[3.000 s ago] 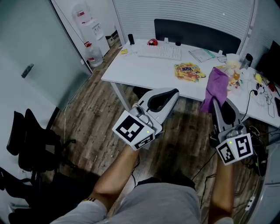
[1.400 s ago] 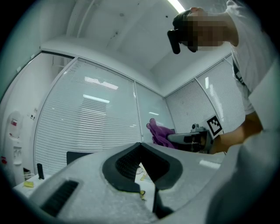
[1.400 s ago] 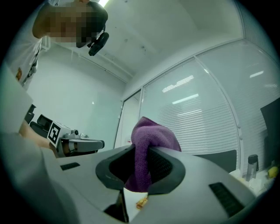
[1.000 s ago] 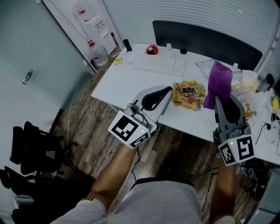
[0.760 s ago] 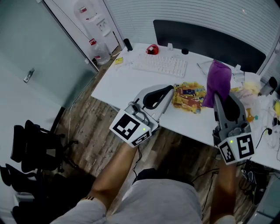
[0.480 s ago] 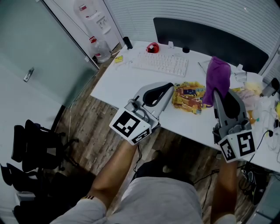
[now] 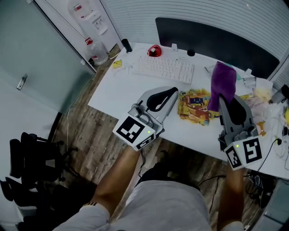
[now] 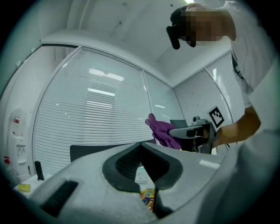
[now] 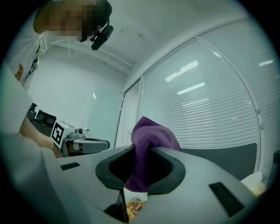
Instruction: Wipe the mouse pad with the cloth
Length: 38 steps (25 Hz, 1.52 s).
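Purple cloth (image 7: pixel 222 85), bunched and standing upright, is being pinched between the jaws of the right gripper (image 7: pixel 225 102). Mouse pad (image 7: pixel 195 104), yellow with a multicoloured print, is lying flat near the front edge of the white desk (image 7: pixel 135 90), just left of the cloth.

Office: white desk (image 7: pixel 122 85) with keyboard (image 7: pixel 163 69), water cooler (image 7: pixel 86 13) in the corner, glass partition (image 7: pixel 31 49), slatted blinds (image 7: pixel 180 11), black chair (image 7: pixel 27 153).
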{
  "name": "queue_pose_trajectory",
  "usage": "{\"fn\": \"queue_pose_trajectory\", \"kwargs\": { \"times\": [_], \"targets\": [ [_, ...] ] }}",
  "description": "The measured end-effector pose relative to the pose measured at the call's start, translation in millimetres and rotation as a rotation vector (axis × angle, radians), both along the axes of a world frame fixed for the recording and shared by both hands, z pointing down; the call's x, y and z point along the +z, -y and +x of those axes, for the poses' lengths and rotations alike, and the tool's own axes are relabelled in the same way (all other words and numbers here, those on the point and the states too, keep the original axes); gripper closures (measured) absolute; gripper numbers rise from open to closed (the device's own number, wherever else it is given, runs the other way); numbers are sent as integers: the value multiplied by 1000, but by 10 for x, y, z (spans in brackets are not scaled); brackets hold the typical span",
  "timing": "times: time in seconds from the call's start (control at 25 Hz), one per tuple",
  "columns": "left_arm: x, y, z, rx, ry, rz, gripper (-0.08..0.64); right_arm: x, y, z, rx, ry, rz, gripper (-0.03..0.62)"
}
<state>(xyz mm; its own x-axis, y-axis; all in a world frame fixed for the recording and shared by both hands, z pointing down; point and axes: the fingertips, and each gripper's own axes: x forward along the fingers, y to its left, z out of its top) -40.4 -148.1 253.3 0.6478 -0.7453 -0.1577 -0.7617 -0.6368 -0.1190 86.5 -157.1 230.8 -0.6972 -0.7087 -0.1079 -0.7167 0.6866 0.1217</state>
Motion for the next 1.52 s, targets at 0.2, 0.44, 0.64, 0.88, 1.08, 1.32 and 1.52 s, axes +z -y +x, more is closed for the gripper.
{"fn": "queue_pose_trajectory", "kwargs": {
  "times": [0.2,0.44,0.64,0.88,1.08,1.32,1.52],
  "targets": [
    [81,271,-112,44,1,-17,545,60,244,-178,31,-29,-16,523],
    [222,570,-235,112,19,-50,545,217,503,-355,88,-61,-58,523],
    [435,793,-291,172,55,-106,545,330,675,-514,131,-98,-91,523],
    [738,943,-233,251,117,-188,545,489,829,-640,162,-144,-146,523],
    [1015,988,-151,304,198,-259,545,706,929,-734,154,-200,-214,523],
    [1461,1020,-35,338,334,-370,545,1033,1043,-822,106,-252,-312,523],
    [1770,1013,45,347,415,-456,545,1379,1106,-895,55,-320,-417,523]
  ]
}}
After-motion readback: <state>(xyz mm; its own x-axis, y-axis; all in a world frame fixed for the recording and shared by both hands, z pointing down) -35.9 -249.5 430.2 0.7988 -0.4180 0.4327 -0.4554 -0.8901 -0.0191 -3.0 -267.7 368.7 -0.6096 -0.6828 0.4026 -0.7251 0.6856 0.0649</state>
